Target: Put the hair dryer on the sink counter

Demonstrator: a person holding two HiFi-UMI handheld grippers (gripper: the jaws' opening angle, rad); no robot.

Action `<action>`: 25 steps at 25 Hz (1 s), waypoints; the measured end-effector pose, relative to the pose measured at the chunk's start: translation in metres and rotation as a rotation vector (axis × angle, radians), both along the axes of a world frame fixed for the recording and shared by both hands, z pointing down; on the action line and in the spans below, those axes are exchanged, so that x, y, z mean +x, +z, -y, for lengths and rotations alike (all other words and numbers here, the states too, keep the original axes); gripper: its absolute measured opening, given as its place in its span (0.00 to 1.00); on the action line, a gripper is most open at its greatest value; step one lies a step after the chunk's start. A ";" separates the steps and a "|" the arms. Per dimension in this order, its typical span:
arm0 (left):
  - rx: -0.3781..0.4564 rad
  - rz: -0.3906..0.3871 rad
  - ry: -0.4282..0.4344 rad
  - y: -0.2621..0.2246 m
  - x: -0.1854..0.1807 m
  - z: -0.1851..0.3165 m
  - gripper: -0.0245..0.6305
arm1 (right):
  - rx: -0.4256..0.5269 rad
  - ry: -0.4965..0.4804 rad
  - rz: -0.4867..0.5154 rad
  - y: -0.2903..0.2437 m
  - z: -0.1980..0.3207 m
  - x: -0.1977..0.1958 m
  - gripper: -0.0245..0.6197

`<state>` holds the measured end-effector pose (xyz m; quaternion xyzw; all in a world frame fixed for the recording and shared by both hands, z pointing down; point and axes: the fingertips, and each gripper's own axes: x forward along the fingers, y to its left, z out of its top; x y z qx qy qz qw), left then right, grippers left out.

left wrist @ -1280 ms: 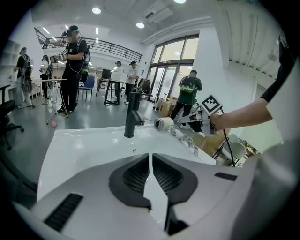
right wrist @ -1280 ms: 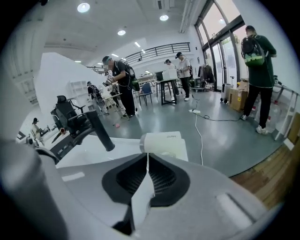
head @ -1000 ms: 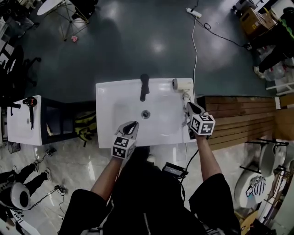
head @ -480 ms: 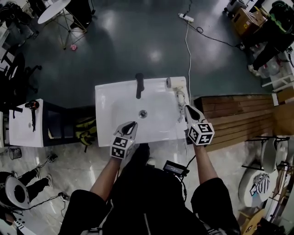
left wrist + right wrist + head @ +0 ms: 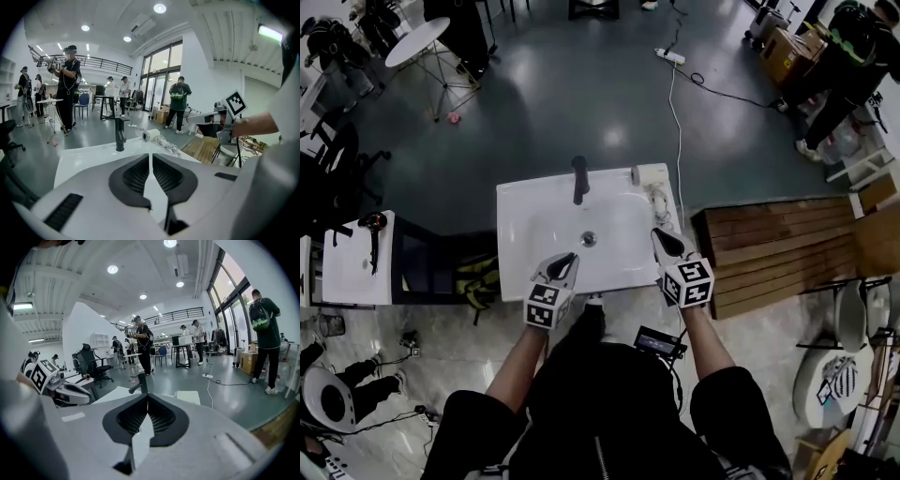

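Observation:
The white hair dryer (image 5: 649, 174) lies on the back right corner of the white sink counter (image 5: 525, 234), with its cord (image 5: 661, 199) trailing toward me. In the left gripper view the hair dryer (image 5: 151, 135) rests to the right of the black faucet (image 5: 120, 133). My right gripper (image 5: 662, 235) hovers over the counter's right edge, a little short of the cord, shut and holding nothing. My left gripper (image 5: 566, 259) hangs over the front of the basin, also shut and holding nothing. Each gripper's own view shows its jaws met, left gripper (image 5: 150, 156) and right gripper (image 5: 147, 398).
The black faucet (image 5: 579, 178) stands at the back of the basin. A wooden platform (image 5: 769, 244) lies right of the sink. At the left a small white table (image 5: 347, 272) carries a dark hair dryer (image 5: 373, 230). A power cable (image 5: 679, 112) runs across the floor, and people stand beyond.
Both grippers have drawn back toward me and risen. The right one has come away from the hair dryer's cord, and the hair dryer stays on the counter.

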<state>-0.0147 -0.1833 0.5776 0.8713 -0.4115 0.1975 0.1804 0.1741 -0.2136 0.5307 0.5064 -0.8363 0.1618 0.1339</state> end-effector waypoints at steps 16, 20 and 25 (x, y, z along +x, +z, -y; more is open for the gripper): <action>0.032 -0.008 -0.005 -0.016 0.008 -0.014 0.08 | 0.025 -0.050 -0.051 -0.015 -0.020 -0.004 0.05; 0.031 -0.007 -0.006 -0.017 0.008 -0.013 0.08 | 0.024 -0.047 -0.048 -0.016 -0.020 -0.002 0.05; 0.027 0.001 -0.006 -0.015 0.005 -0.012 0.08 | 0.019 -0.052 -0.047 -0.013 -0.019 -0.006 0.05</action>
